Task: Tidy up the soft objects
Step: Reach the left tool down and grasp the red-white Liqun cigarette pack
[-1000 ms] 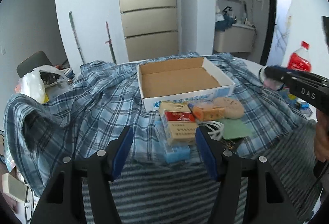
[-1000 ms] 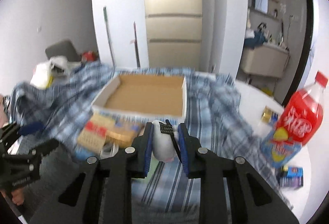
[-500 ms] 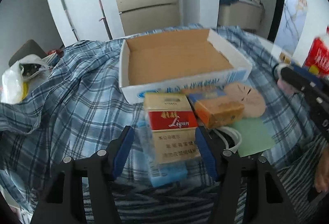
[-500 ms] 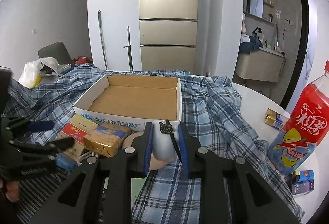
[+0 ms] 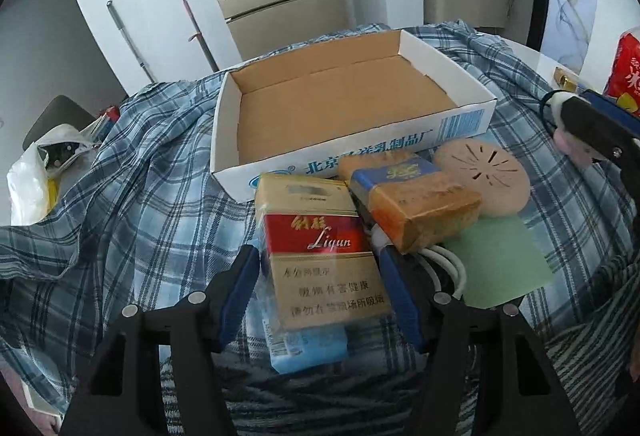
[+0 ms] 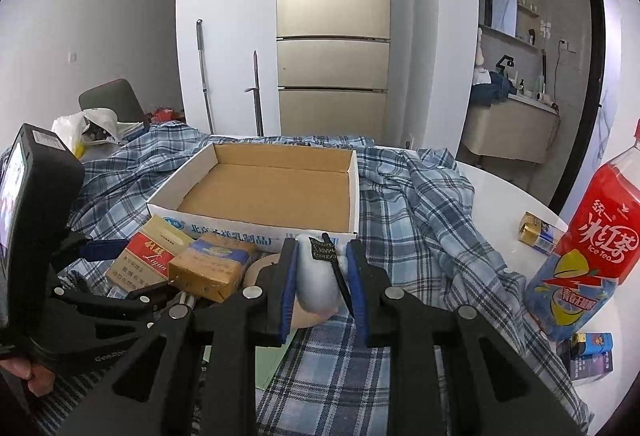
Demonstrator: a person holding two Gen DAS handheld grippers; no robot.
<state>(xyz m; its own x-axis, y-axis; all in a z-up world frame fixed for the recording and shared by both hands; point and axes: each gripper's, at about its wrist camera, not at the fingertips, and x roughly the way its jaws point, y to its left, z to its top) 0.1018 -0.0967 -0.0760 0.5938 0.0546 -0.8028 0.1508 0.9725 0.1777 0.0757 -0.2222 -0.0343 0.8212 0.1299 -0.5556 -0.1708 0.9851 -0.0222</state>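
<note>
Two grippers in play. Your right gripper [image 6: 322, 268] pinches a small white soft toy [image 6: 318, 286] with a black tag, held in front of the empty cardboard box [image 6: 256, 195], above the plaid cloth [image 6: 420, 203]. Your left gripper [image 5: 320, 268] has fingers spread either side of the red-and-gold cigarette pack [image 5: 324, 248], which lies on a blue packet [image 5: 304, 344] just before the box. Orange-blue packet [image 5: 416, 203], tan disc [image 5: 486, 177], green sheet [image 5: 500, 260] beside it.

cloth [image 5: 140, 195]: blue plaid | box [image 5: 468, 123]: white, tan inside
</note>
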